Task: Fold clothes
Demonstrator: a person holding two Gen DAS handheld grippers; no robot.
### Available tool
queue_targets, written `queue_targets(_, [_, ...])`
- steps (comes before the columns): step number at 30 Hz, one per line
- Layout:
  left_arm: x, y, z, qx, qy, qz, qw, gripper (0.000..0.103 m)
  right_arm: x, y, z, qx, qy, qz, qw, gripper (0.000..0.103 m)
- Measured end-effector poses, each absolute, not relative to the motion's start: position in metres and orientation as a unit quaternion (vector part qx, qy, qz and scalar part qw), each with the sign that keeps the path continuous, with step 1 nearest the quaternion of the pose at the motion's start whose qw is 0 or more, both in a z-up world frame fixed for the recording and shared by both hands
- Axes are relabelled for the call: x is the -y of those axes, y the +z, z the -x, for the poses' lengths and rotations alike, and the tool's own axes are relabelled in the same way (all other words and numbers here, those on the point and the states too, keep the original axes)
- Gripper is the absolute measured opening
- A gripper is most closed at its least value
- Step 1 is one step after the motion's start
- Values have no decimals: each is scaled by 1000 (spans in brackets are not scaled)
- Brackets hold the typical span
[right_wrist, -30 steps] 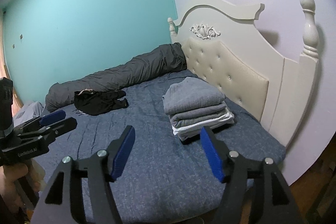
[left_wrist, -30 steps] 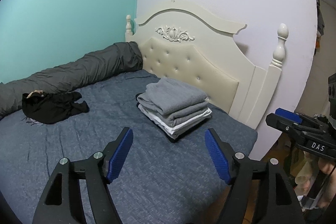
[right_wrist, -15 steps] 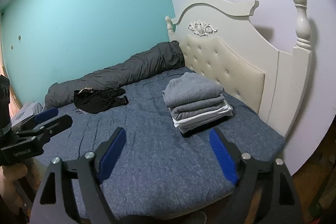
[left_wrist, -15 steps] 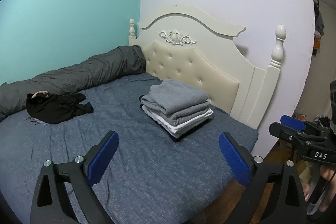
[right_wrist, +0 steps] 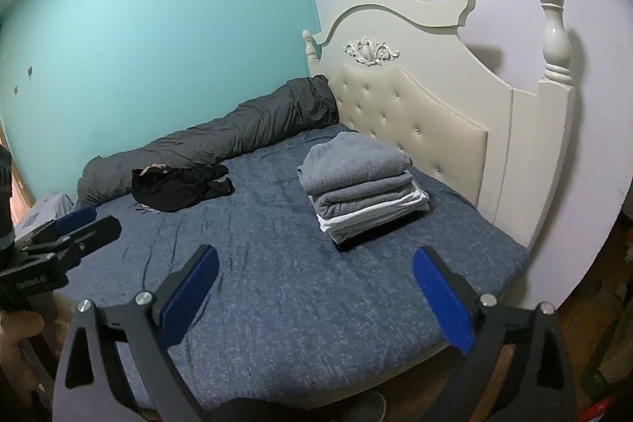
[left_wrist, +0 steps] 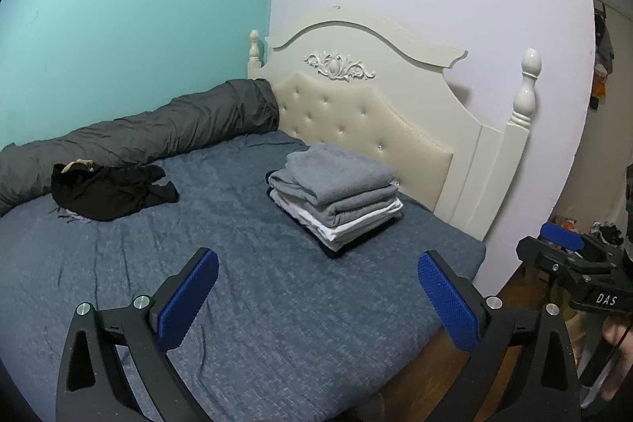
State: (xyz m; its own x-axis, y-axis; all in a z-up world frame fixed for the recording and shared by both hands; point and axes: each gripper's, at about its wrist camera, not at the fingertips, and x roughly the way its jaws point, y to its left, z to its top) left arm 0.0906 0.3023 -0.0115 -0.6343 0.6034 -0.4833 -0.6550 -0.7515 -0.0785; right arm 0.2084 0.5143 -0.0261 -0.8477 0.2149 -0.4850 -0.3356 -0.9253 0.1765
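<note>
clearly, the crumpled black garment [left_wrist: 112,190] is seen well ahead and leftward of both empty grippers; the left gripper [left_wrist: 316,297] is spread wide and nearer; the right gripper [right_wrist: 315,293] is opening.

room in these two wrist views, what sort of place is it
A bedroom, most likely in a home: a bed with a tufted cream headboard, a stack of folded clothes on it, and a crumpled black garment.

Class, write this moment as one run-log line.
left gripper: open, empty | right gripper: opening, empty | folded stack: by headboard | black garment: unfolded on bed
</note>
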Motion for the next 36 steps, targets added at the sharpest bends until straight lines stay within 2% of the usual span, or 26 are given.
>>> queue_targets(36, [-287,-31,-90,-34,898,272,343,103,-502,-40,-206,-120,952,244,138,101])
